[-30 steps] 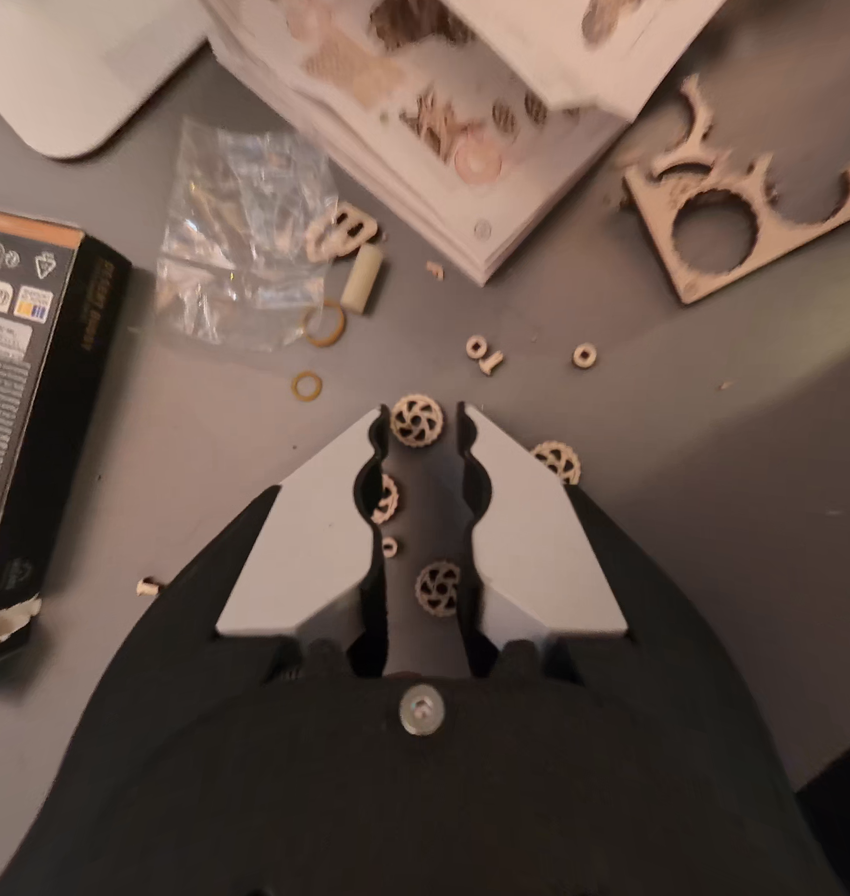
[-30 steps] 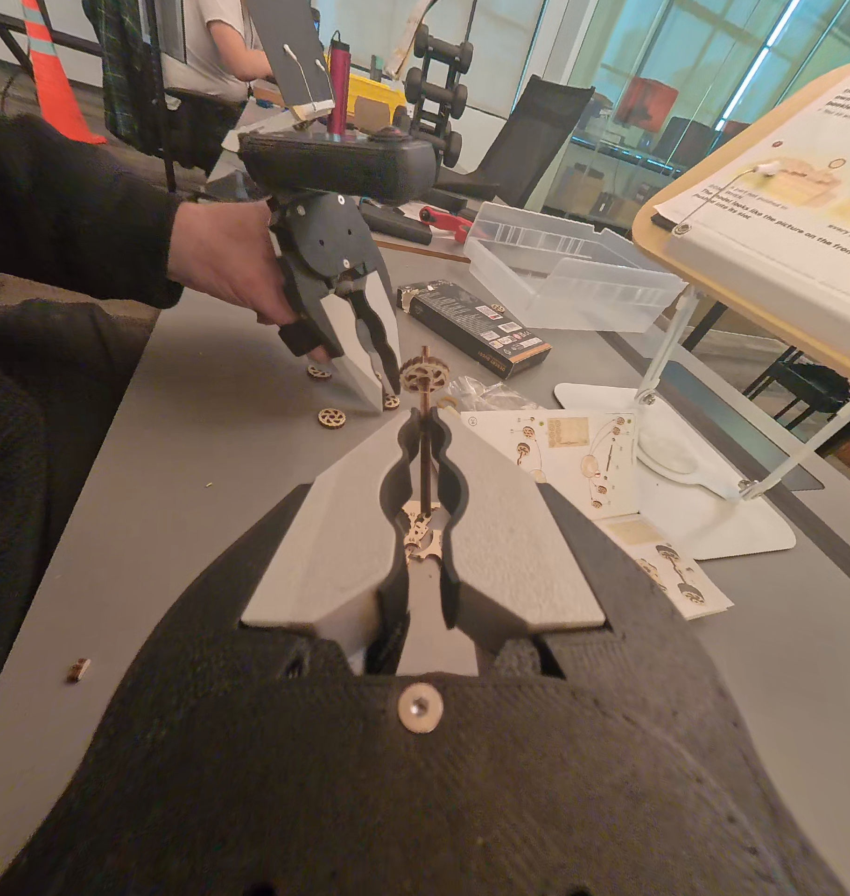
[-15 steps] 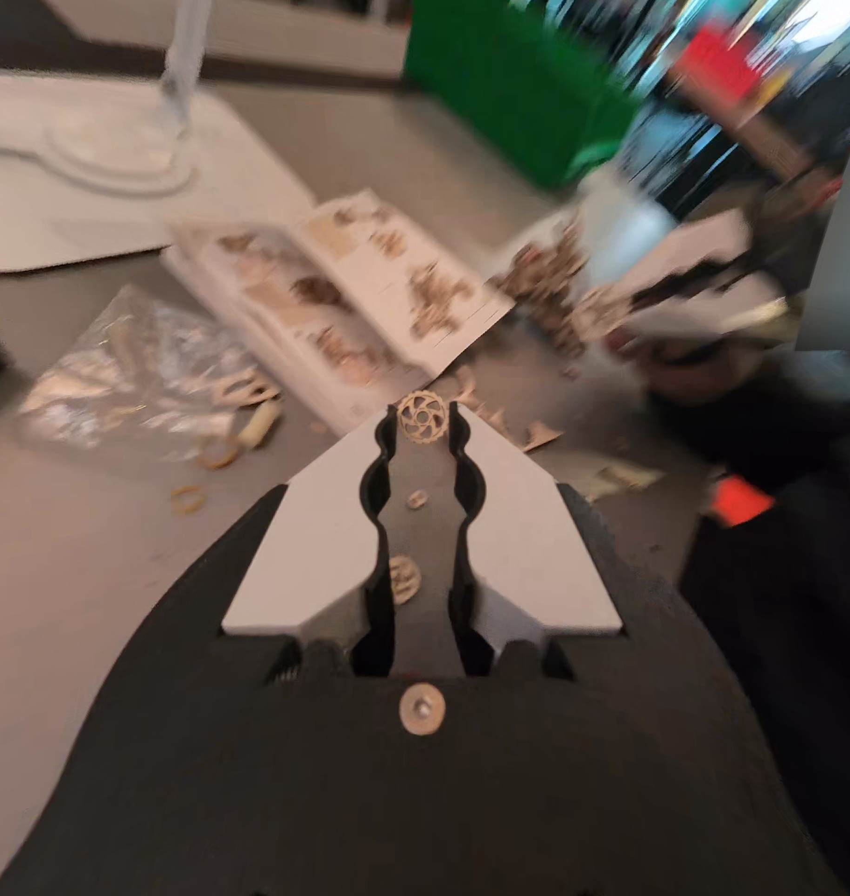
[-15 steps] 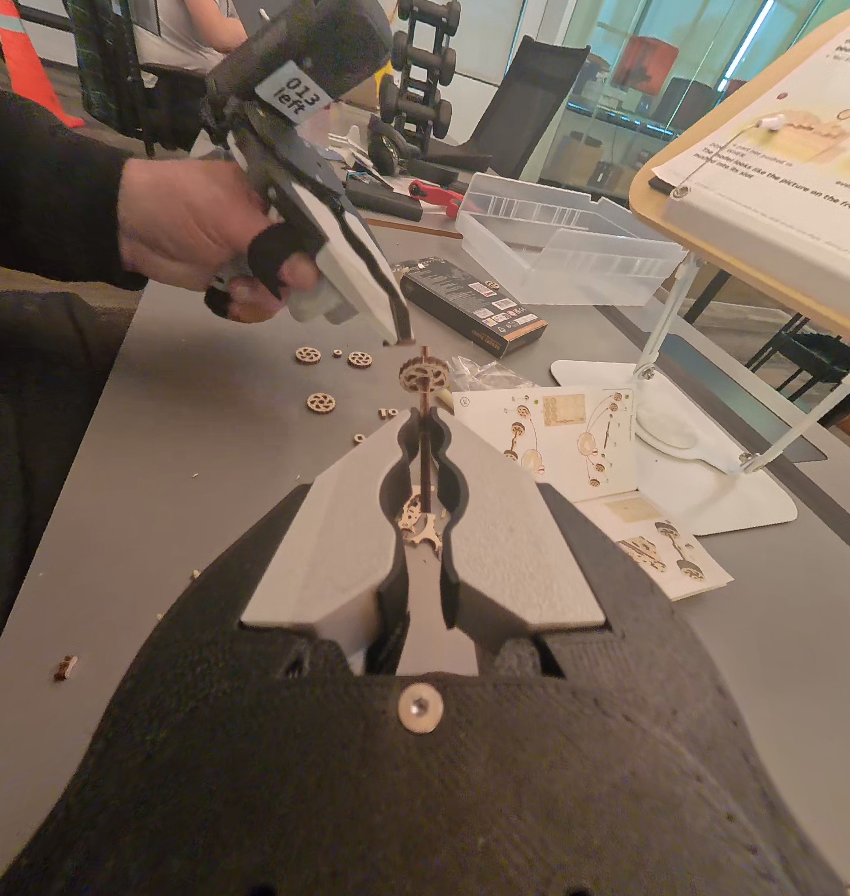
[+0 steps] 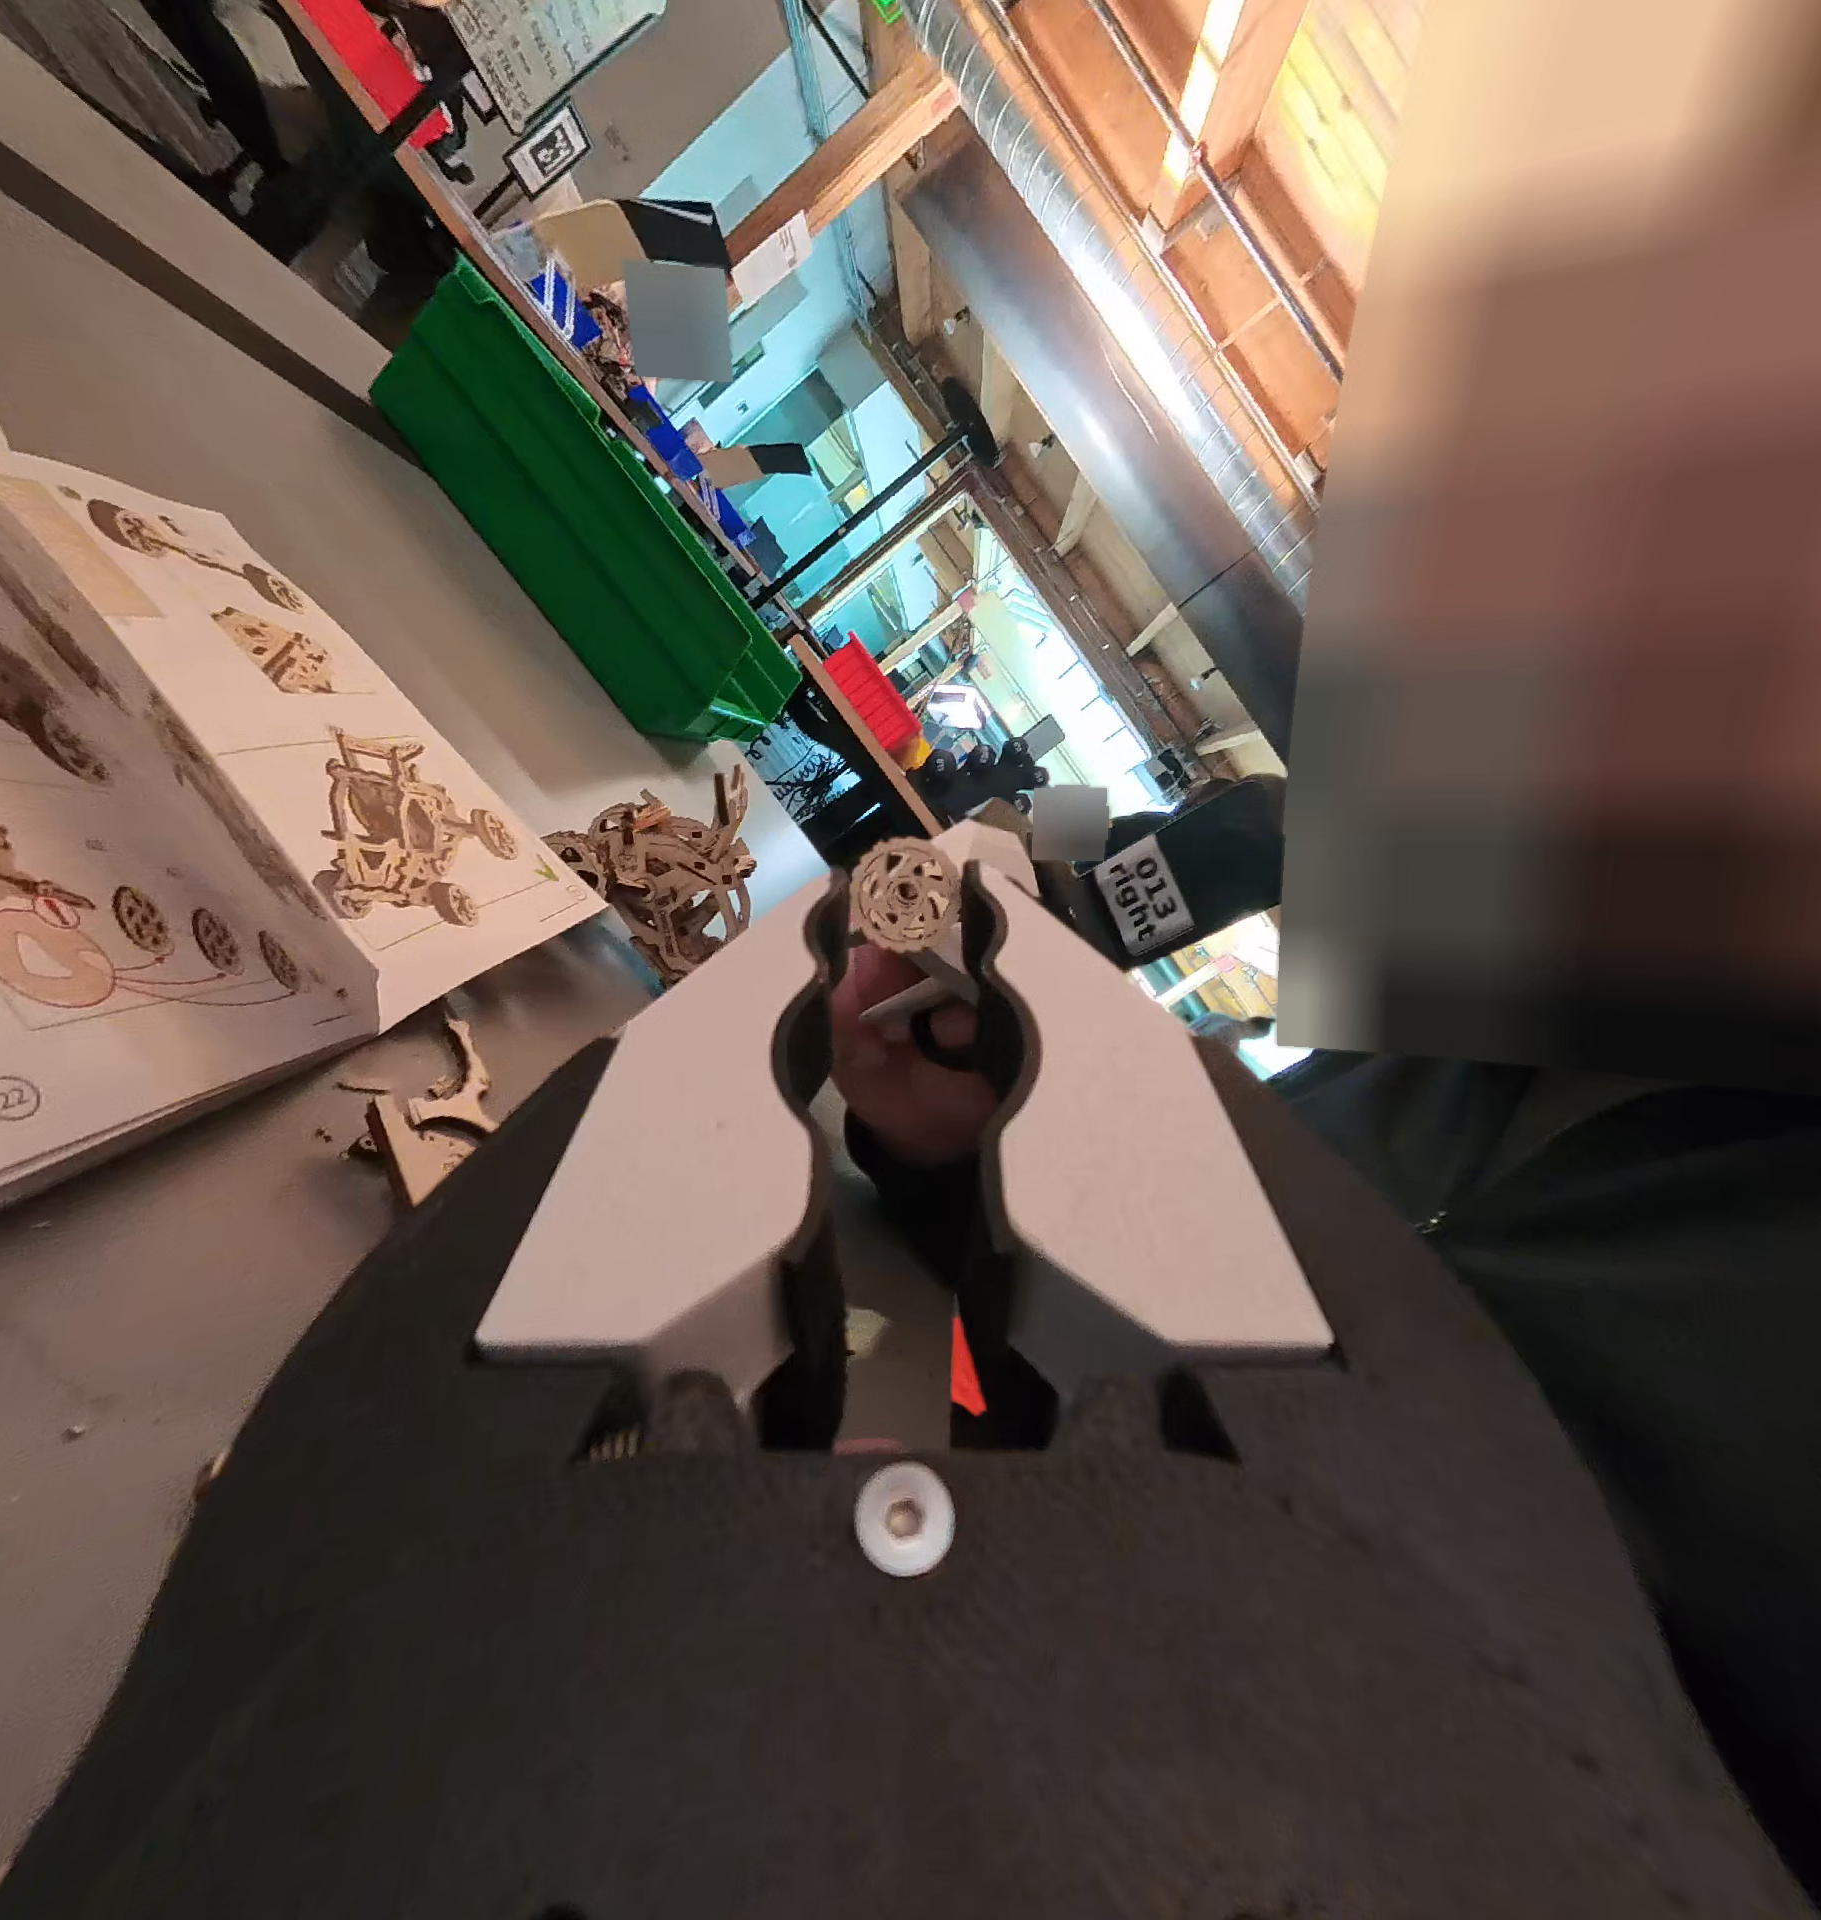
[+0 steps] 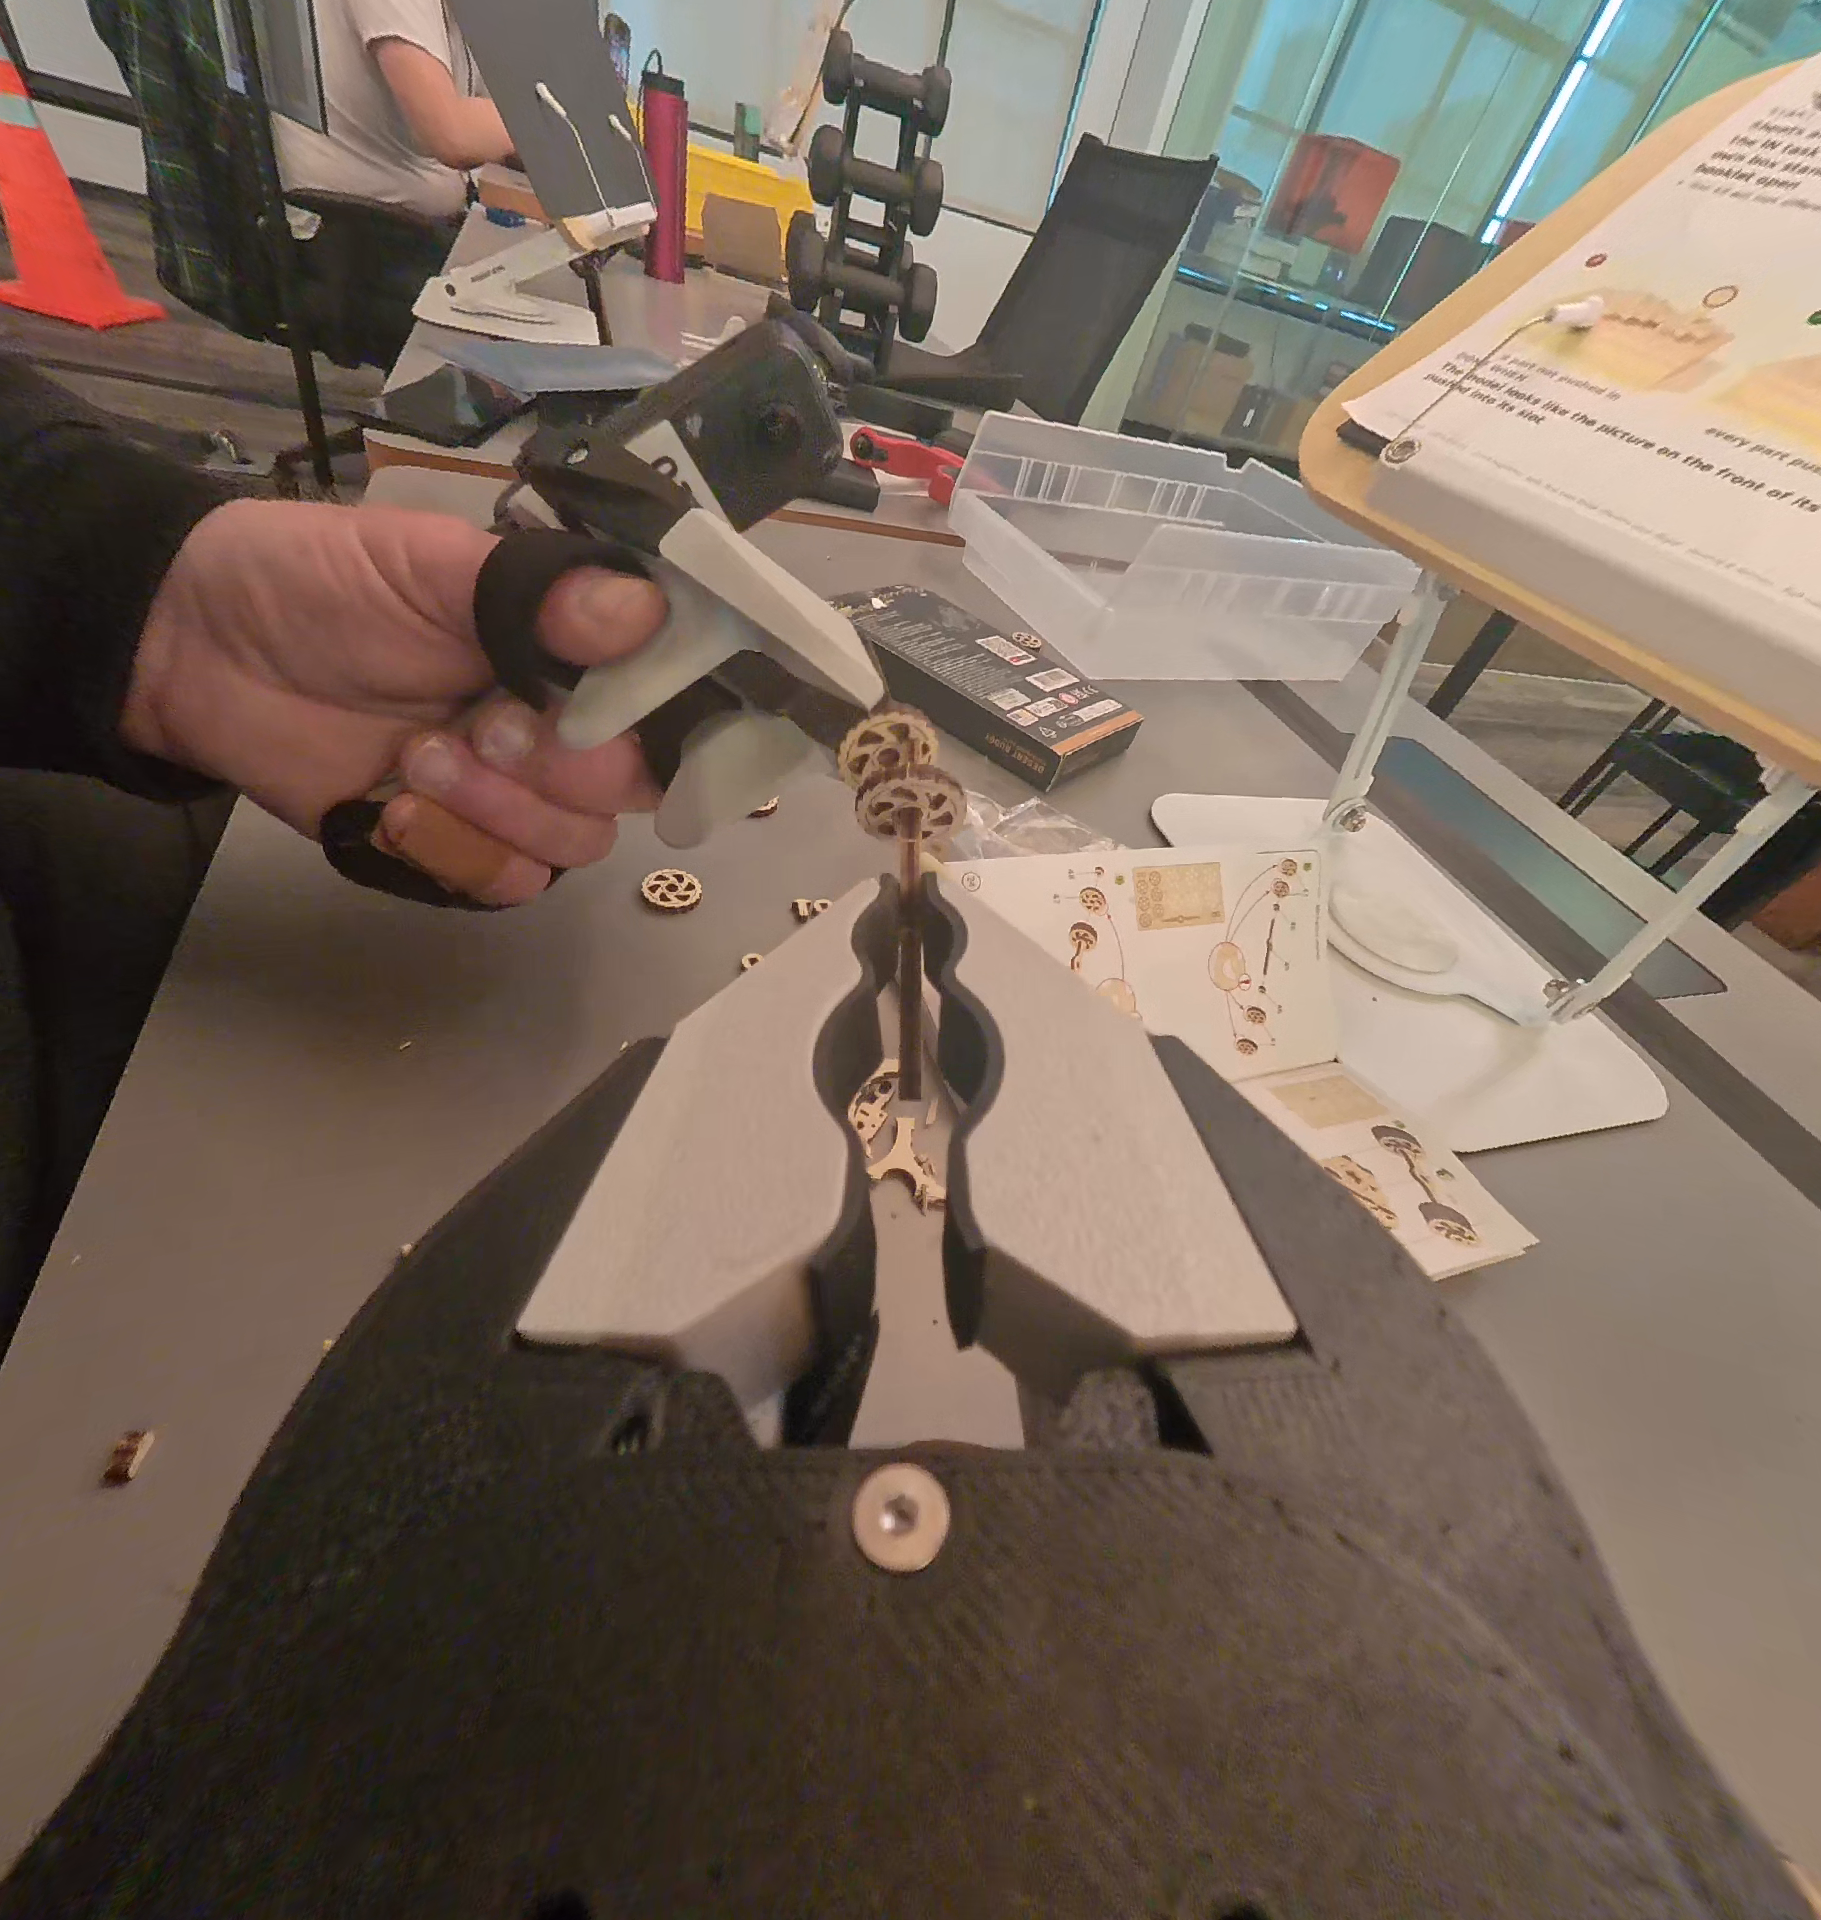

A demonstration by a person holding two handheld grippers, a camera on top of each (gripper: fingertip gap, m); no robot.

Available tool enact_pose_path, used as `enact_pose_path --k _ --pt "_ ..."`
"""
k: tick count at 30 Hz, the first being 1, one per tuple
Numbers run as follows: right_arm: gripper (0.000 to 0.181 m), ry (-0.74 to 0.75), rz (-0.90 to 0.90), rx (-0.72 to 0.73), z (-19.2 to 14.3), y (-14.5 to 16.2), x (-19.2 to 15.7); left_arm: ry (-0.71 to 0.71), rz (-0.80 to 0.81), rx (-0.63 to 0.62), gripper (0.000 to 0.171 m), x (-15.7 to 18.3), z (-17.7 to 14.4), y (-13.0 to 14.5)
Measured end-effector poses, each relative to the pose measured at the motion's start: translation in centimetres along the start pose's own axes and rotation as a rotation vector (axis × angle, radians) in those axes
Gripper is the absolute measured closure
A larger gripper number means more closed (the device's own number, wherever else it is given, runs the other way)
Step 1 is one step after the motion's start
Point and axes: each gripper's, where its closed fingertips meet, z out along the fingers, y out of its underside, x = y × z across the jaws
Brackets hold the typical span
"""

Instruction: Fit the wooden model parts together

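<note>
here: left gripper (image 5: 904, 902) pinching wooden gear (image 5: 904, 897); right gripper (image 6: 908, 891) clamped on axle (image 6: 910, 977) bearing second gear (image 6: 909, 805), gears just apart.

Print shows on a white sticker (image 5: 1145, 899) on the right hand-held gripper (image 5: 999, 894), the instruction booklet (image 5: 158, 831) page corner, the tilted instruction board (image 6: 1654, 395), and the black box (image 6: 989, 675) on the worktop (image 6: 366, 1039).

Left gripper (image 5: 904, 902) clamped, raised off table; right gripper (image 6: 904, 896) clamped, upright.
</note>
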Motion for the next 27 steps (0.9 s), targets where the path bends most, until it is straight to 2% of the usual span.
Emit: enact_pose_path --k 18,27 --pt "0.181 -0.019 -0.005 -0.009 -0.04 0.16 -0.33 0.010 0.009 0.008 0.153 0.10 -0.05 -0.01" --pt "0.181 -0.032 -0.010 -0.014 -0.06 0.19 -0.52 -0.003 0.048 -0.037 0.153 0.30 0.11 0.31"
